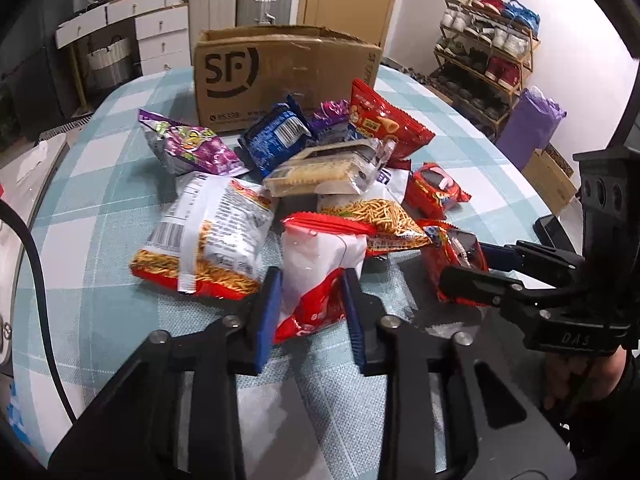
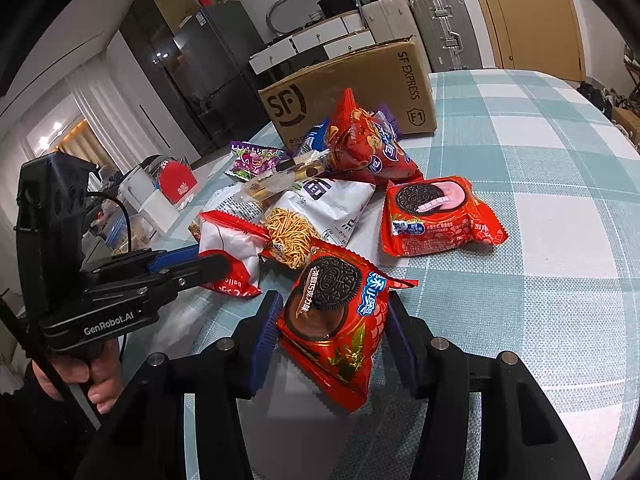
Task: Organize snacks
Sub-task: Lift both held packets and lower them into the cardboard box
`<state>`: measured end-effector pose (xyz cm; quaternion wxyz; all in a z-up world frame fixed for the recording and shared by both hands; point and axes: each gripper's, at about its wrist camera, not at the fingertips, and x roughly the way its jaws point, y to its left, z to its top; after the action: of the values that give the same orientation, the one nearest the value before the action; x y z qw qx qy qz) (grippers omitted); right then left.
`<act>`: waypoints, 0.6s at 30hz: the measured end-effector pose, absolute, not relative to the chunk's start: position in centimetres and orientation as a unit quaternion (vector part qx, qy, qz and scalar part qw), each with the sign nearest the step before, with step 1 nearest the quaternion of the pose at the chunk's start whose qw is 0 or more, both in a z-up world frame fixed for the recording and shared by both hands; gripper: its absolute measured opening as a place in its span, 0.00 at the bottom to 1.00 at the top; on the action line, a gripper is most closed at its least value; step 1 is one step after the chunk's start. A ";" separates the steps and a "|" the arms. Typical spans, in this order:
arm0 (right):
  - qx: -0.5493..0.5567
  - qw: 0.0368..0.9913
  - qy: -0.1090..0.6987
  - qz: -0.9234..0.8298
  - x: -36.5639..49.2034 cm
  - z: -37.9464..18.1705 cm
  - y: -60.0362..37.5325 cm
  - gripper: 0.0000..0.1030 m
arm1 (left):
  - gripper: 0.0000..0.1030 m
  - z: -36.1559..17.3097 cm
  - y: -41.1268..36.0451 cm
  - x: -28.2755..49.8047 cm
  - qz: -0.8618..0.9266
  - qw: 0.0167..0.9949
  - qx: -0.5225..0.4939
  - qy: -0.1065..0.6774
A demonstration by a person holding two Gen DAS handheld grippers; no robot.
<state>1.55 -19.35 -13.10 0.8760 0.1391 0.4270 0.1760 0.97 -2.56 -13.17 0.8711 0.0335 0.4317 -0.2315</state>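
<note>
A pile of snack packets lies on the checked tablecloth (image 1: 100,216) in front of an open SF cardboard box (image 1: 280,76). My left gripper (image 1: 310,300) is shut on a red-and-white snack bag (image 1: 320,268), its blue pads pressing both sides. My right gripper (image 2: 334,332) has its fingers on both sides of a red Oreo packet (image 2: 336,320), closed against it; it shows in the left wrist view (image 1: 468,276) too. A second red Oreo packet (image 2: 436,216) lies further right. The box also shows in the right wrist view (image 2: 352,92).
The pile holds a noodle-snack bag (image 1: 208,240), a purple bag (image 1: 192,148), a blue packet (image 1: 276,140), a biscuit tray pack (image 1: 320,172) and a red chip bag (image 1: 384,124). A shoe rack (image 1: 484,64) stands beyond the table. Suitcases (image 1: 244,0) stand behind the box.
</note>
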 end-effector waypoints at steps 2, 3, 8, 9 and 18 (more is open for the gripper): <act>0.140 0.876 0.427 0.177 1.6 -13.1 -19.4 0.50 | 0.29 -13.2 -2.9 1.2 -0.238 0.869 0.034 0.432; 0.140 0.876 0.427 0.177 1.6 -13.1 -19.4 0.50 | 0.29 -13.3 -3.1 1.3 -0.240 0.868 0.036 0.433; 0.141 0.875 0.427 0.178 1.6 -13.1 -19.4 0.51 | 0.25 -14.0 -4.2 2.0 -0.258 0.855 0.027 0.450; 0.141 0.875 0.427 0.179 1.6 -13.1 -19.4 0.50 | 0.20 -14.2 -4.4 2.1 -0.261 0.852 0.025 0.454; 0.140 0.876 0.426 0.177 1.6 -13.1 -19.3 0.50 | 0.17 -13.2 -3.5 1.4 -0.259 0.850 0.011 0.460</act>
<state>1.57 -19.32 -13.08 0.8762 0.1396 0.4260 0.1769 1.41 -3.52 -13.20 0.8496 0.0106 0.4595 -0.2586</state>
